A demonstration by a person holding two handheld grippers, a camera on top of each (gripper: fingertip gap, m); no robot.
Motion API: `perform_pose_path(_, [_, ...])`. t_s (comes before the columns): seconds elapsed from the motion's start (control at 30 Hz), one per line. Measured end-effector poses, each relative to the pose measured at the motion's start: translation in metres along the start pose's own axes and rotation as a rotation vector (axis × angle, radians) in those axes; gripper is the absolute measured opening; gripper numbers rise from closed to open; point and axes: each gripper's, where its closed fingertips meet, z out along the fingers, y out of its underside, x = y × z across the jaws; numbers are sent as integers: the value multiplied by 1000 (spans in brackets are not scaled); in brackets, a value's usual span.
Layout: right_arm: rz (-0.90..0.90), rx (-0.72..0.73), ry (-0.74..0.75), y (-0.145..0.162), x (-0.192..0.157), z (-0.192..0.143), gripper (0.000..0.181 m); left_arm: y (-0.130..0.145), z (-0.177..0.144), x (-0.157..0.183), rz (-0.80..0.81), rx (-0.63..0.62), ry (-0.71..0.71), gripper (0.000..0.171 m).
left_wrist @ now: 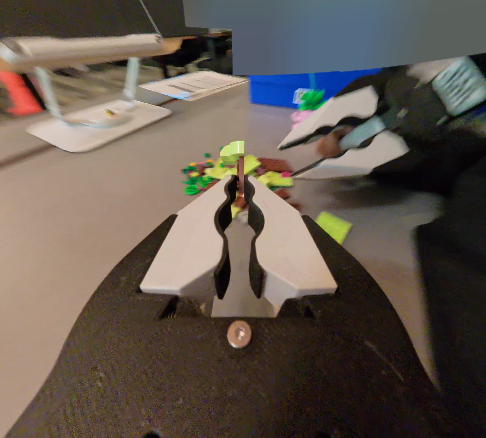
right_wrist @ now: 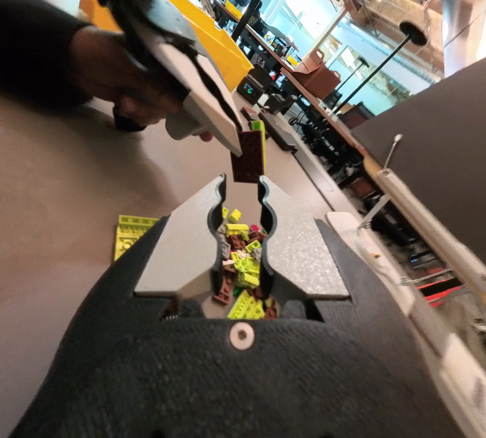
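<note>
Two grippers we see above a grey table (left_wrist: pixel 79 214): the left gripper (left_wrist: pixel 240 178) clamps a brown plate (right_wrist: pixel 247 159) at frame centre, the right gripper (right_wrist: pixel 242 184) gapes empty just below, over loose bricks (right_wrist: pixel 243 262).

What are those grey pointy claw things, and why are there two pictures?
Each claw is a gripper that a person squeezes by hand, with a camera looking along its fingers. One picture comes from the left gripper, one from the right gripper. The left gripper pinches a brown plate with a lime piece attached. The right gripper is open, just in front of that plate. A pile of lime, brown and green toy bricks lies on the grey table, and a flat lime plate lies beside it.
</note>
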Motion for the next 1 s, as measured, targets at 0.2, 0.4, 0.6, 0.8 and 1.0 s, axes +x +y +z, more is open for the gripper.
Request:
perform_pose_path(0.2, [412, 29, -86, 1, 5, 6, 45, 21, 7, -12, 643, -208, -310, 0])
perform_pose_path(0.4, [522, -84, -155, 17, -7, 15, 36, 33, 14, -2, 945, -314, -361, 0])
perform_pose_path(0.6, [595, -153, -166, 23, -12, 23, 23, 35, 14, 1, 1053, -342, -384, 0])
perform_pose_path(0.8, [765, -169, -220, 30, -9, 19, 11, 34, 15, 4, 1061, -314, -383, 0])
perform_pose_path(1.0, [1015, -72, -274, 28, 5, 11, 8, 14, 10, 14, 694, -106, -280, 34])
